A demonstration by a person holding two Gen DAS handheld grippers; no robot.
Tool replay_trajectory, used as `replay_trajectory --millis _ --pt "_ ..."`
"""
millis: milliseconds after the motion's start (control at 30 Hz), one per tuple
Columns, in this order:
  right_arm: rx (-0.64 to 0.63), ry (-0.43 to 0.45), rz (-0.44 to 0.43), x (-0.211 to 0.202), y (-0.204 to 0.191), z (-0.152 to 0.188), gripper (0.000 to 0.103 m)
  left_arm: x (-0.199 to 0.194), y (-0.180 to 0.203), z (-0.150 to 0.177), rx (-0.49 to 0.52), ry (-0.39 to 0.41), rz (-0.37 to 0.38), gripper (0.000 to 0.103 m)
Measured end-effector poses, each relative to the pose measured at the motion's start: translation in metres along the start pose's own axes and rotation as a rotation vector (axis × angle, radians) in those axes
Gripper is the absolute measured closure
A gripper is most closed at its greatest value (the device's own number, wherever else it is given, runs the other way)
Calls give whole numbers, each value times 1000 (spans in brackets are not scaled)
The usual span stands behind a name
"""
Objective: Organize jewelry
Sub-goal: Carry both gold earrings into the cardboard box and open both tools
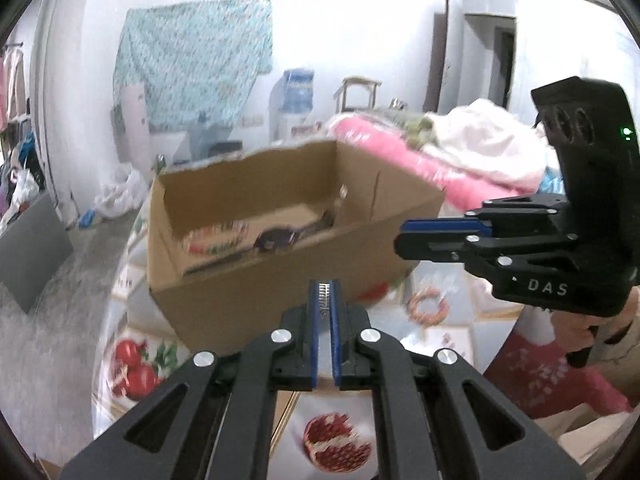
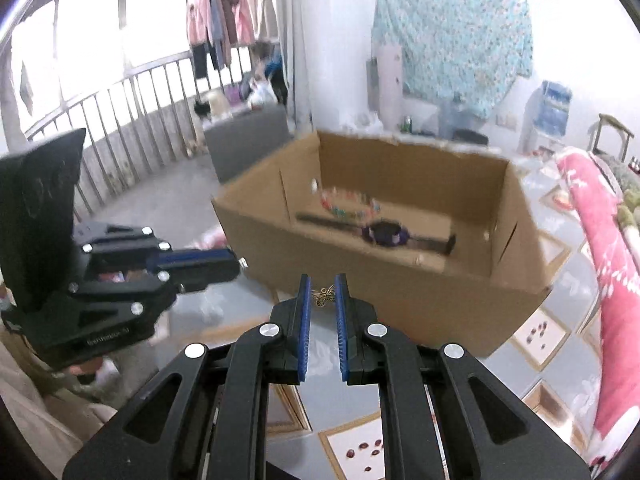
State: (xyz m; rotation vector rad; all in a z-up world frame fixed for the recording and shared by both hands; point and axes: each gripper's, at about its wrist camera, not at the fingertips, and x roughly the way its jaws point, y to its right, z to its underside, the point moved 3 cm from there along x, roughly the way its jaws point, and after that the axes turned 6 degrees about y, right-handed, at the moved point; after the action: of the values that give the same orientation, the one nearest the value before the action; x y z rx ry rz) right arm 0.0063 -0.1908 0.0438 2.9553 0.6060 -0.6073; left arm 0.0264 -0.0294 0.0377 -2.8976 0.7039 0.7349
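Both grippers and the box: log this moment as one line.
left gripper: shut on silver piece | right gripper: shut on butterfly charm | cardboard box: open, holds bead bracelet, watch

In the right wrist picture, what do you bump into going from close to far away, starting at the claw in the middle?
Right claw pinching a little butterfly charm → cardboard box front wall → purple watch inside → colourful bead bracelet → box back wall → patterned cloth on the far wall.
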Motion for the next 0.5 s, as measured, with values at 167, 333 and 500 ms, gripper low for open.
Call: replay_trajectory --millis 167,333,500 --pt "11 74 -12 -3 10 -30 93 -7 -1 -27 7 64 10 99" --pt "26 68 -7 20 34 -44 93 13 -19 -47 -42 67 32 99" --pt "101 -49 -33 60 68 -41 93 59 -34 -56 -150 -19 131 99"
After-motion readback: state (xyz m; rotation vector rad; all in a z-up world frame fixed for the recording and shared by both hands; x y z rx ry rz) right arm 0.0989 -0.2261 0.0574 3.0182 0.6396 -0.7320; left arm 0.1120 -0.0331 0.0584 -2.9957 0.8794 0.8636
